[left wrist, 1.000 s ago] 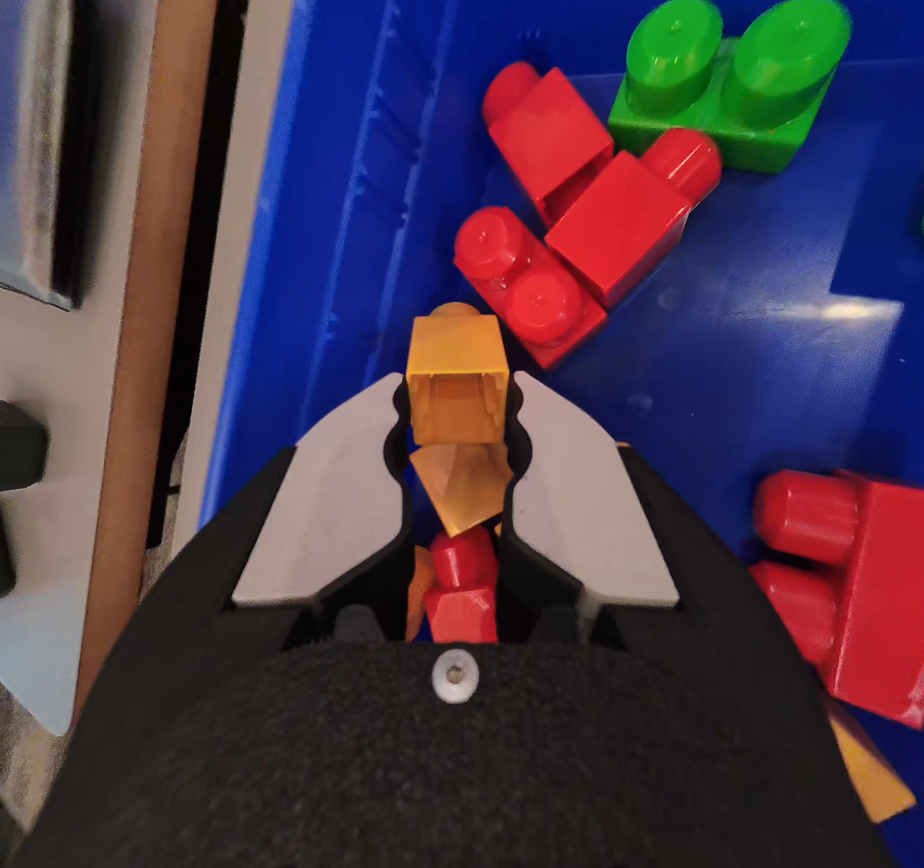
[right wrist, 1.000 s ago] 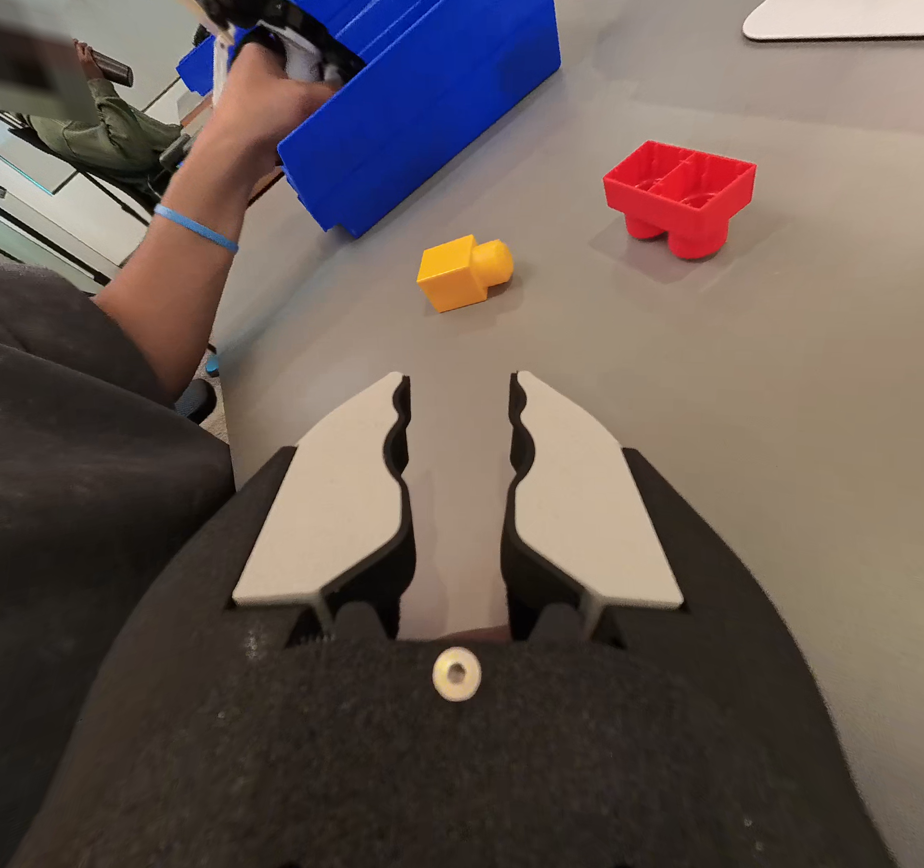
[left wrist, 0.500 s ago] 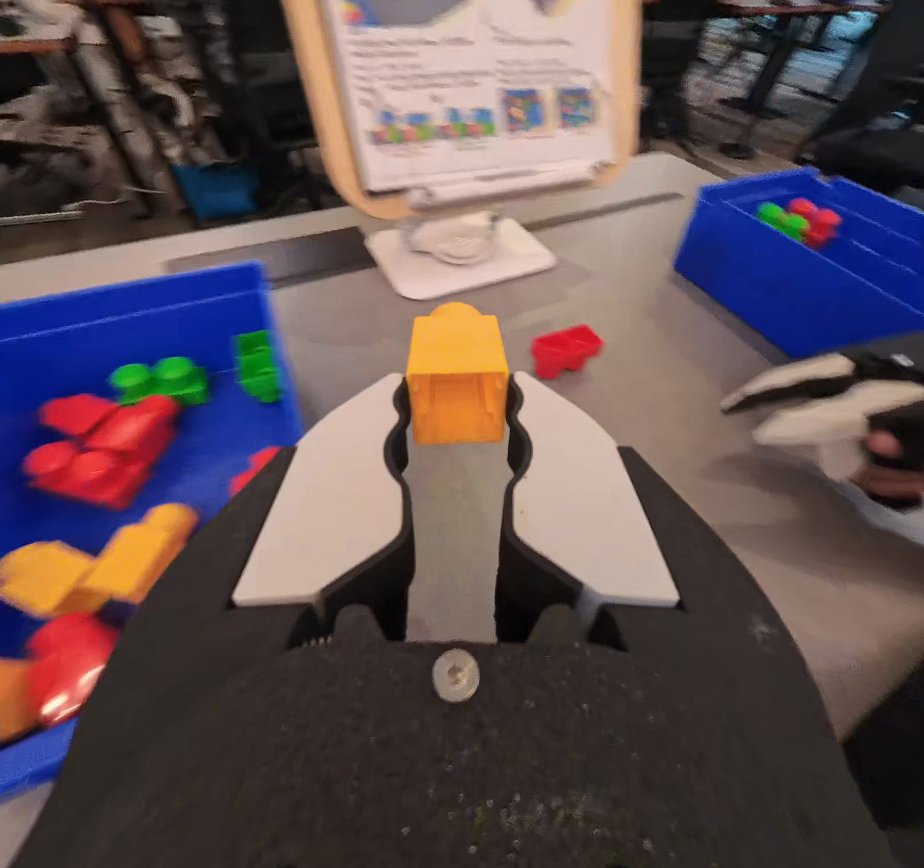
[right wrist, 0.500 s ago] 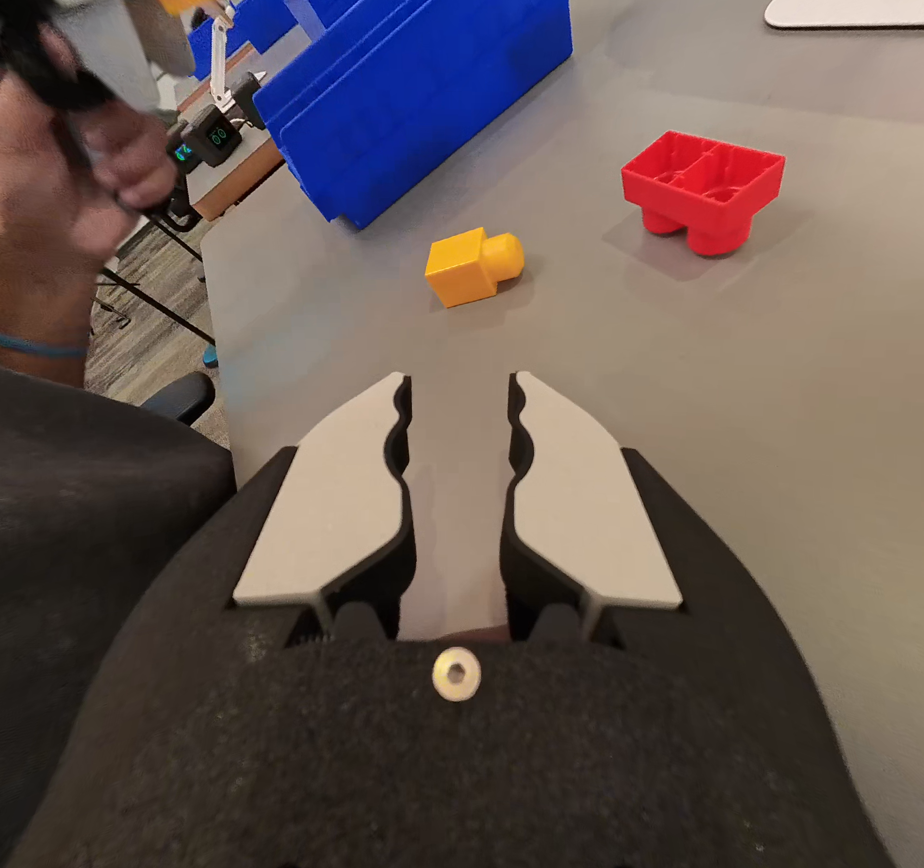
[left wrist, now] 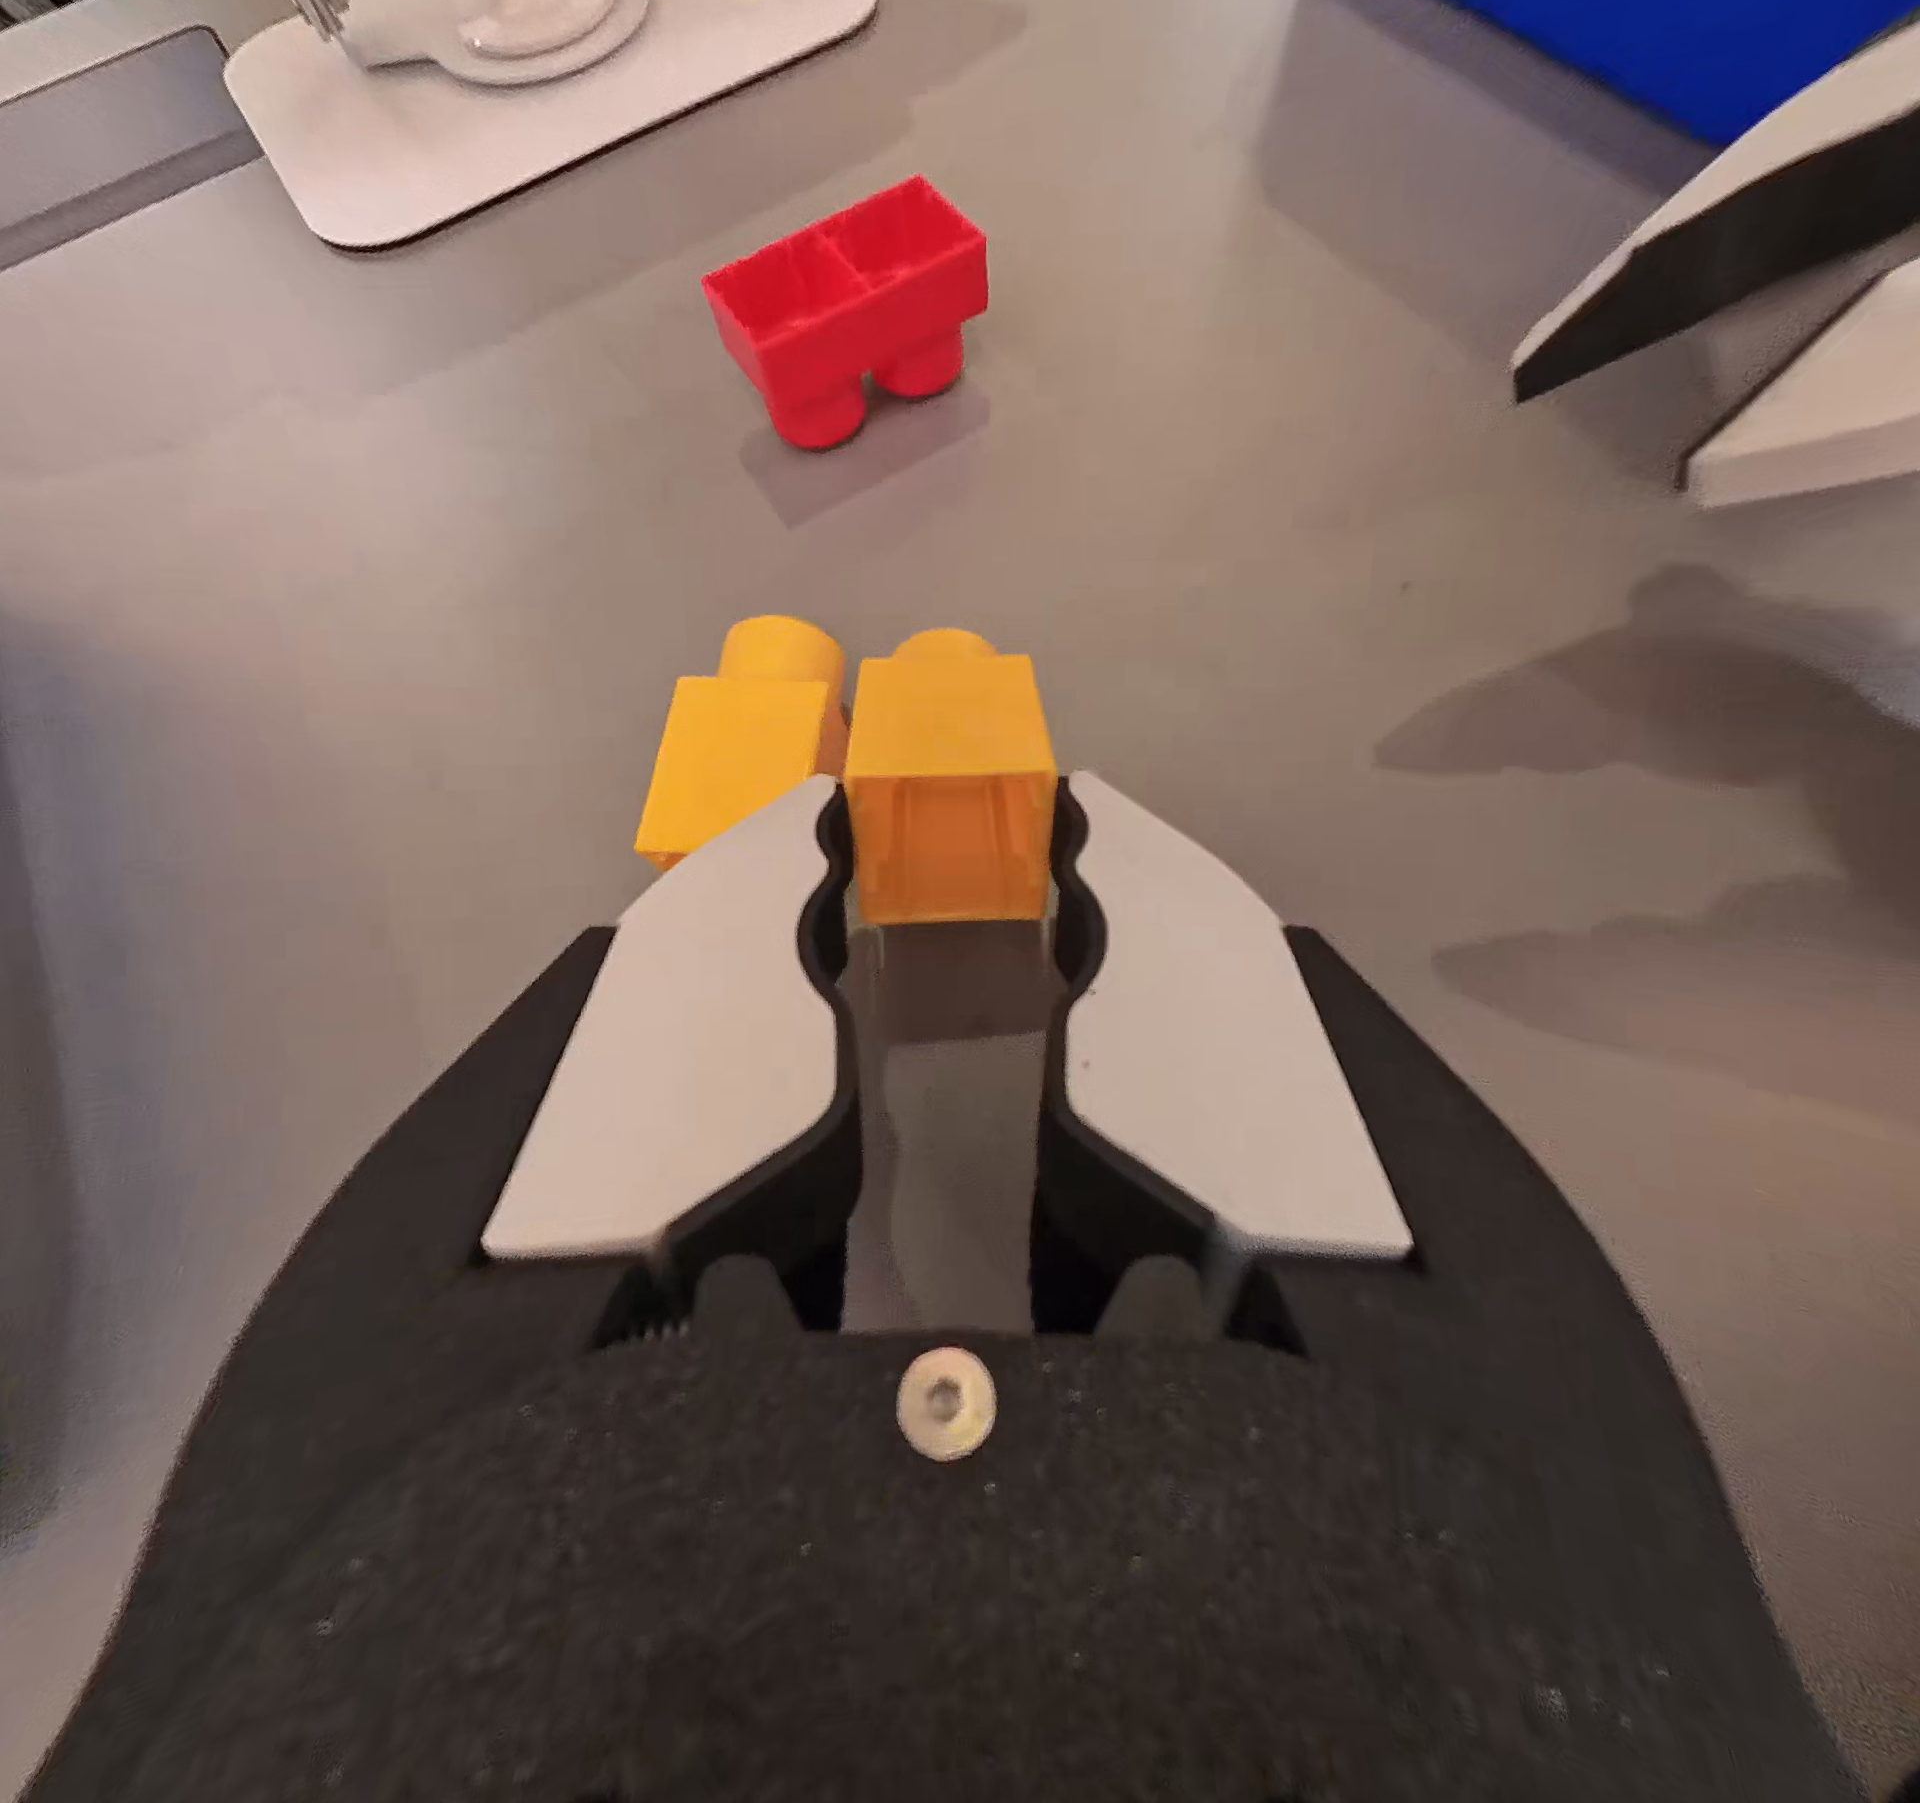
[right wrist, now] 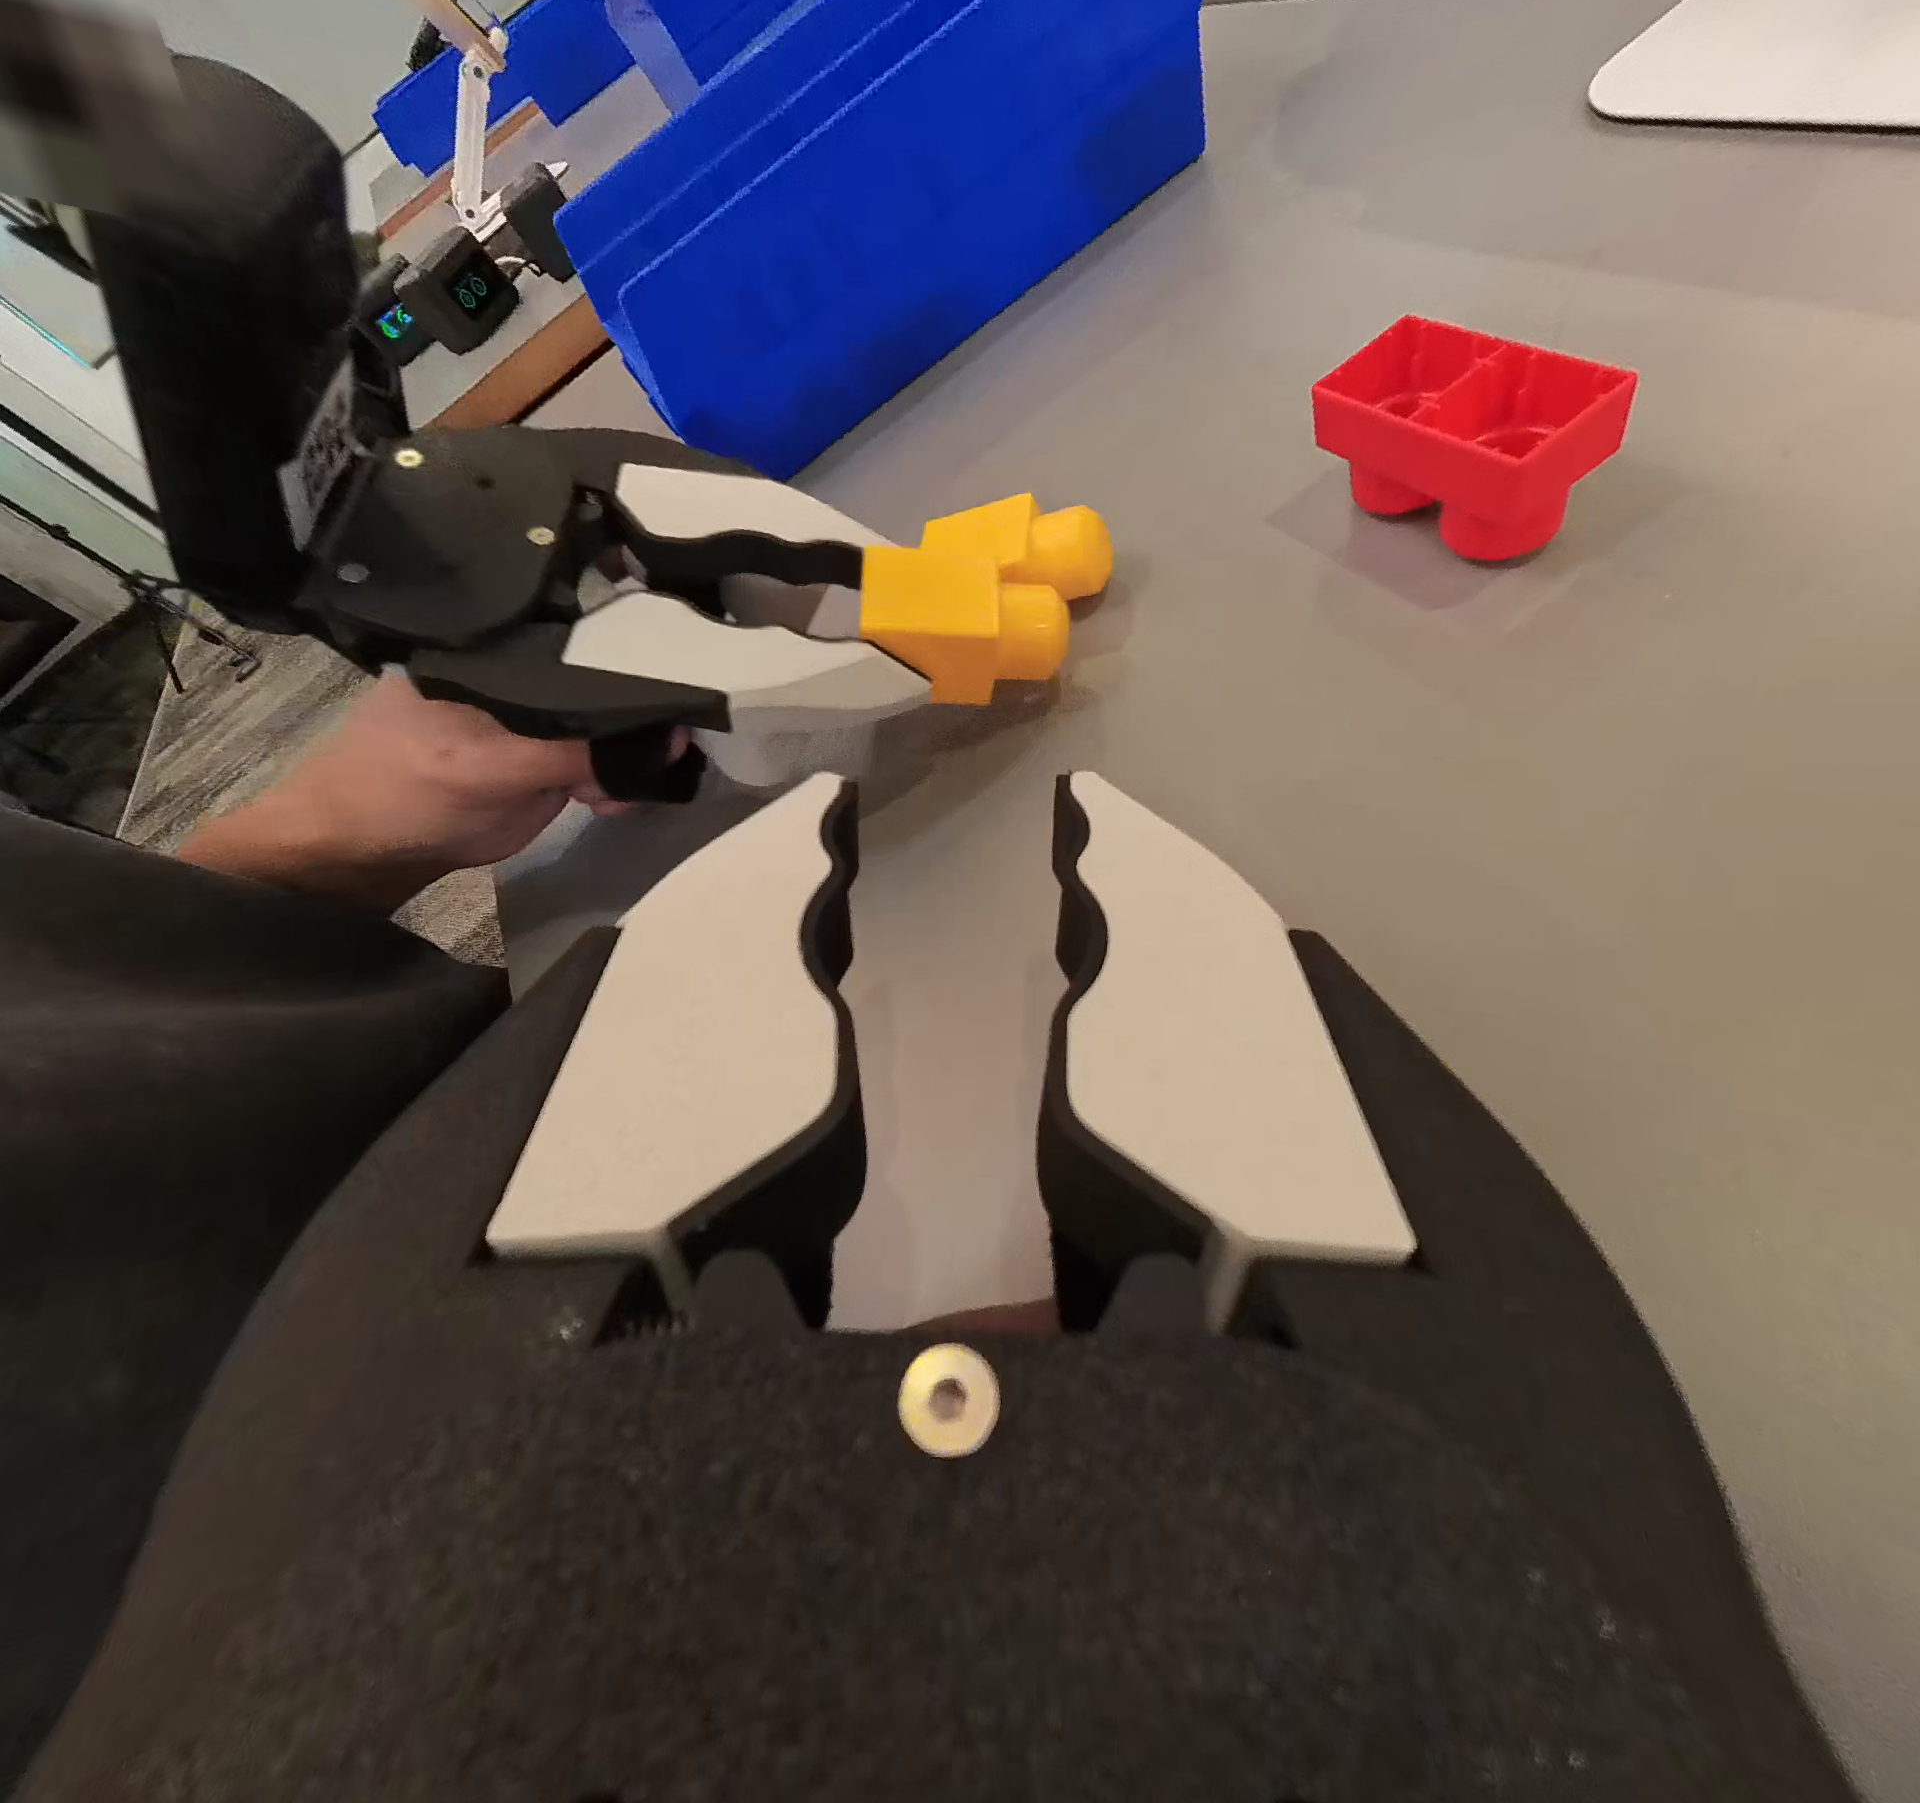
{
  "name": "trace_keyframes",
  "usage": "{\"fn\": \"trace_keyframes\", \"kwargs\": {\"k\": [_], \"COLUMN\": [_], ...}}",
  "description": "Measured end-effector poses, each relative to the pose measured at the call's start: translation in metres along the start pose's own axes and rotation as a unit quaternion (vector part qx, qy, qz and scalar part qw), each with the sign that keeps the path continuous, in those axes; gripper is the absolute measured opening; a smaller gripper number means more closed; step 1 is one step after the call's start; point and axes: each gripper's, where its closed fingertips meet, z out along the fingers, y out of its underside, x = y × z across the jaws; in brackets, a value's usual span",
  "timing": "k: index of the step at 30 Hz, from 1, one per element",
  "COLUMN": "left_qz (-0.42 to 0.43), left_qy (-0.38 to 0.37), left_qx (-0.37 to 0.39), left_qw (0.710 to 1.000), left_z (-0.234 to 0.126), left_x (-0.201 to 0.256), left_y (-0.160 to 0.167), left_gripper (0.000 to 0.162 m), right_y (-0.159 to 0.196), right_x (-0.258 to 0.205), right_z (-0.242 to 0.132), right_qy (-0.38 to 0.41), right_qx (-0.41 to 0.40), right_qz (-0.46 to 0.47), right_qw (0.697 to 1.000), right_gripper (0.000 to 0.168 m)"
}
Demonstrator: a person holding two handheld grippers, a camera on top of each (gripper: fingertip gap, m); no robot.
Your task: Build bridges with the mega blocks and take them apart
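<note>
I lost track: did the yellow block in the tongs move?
Yes. The held yellow block left the blue bin and now sits in the left tongs beside the other yellow block on the table.

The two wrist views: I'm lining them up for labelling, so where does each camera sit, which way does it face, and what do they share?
Left wrist view: on the left gripper, facing along its fingers over the grey table; it grips a yellow block beside a second yellow block.
Right wrist view: on the empty right gripper, facing the blue bin; a hand and dark sleeve show.
Shared: both yellow blocks, the upside-down red block, the table.
</note>
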Motion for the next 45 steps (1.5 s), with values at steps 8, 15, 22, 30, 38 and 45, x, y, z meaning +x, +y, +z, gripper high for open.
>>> {"fn": "trace_keyframes", "kwargs": {"k": [8, 15, 22, 30, 38, 45], "left_qz": [0.071, 0.109, 0.084, 0.138, 0.152, 0.143], "left_qy": [-0.082, -0.122, -0.023, 0.036, 0.078, 0.083], "left_qx": [-0.020, -0.031, -0.050, -0.160, -0.181, -0.191], "left_qw": [0.994, 0.986, 0.995, 0.977, 0.969, 0.968], "left_z": [0.006, 0.001, -0.016, -0.009, 0.012, 0.020], "left_x": [-0.008, -0.015, -0.010, -0.048, -0.041, -0.041], "left_y": [0.008, 0.006, 0.004, 0.017, 0.020, 0.024], "left_gripper": [0.046, 0.050, 0.068, 0.098, 0.095, 0.094], "right_y": [0.000, 0.003, 0.003, 0.002, 0.001, 0.003], "right_x": [0.002, 0.001, 0.003, 0.002, 0.004, 0.003], "right_z": [0.000, 0.002, 0.002, 0.000, -0.001, 0.001], "right_qy": [0.000, -0.003, -0.003, -0.003, 0.003, 0.000], "right_qx": [0.000, -0.005, -0.006, -0.004, -0.003, -0.006], "right_qz": [0.003, 0.004, 0.008, 0.007, 0.005, 0.005], "right_qw": [1.000, 1.000, 1.000, 1.000, 1.000, 1.000], "right_gripper": [0.036, 0.036, 0.036, 0.036, 0.036, 0.036]}}
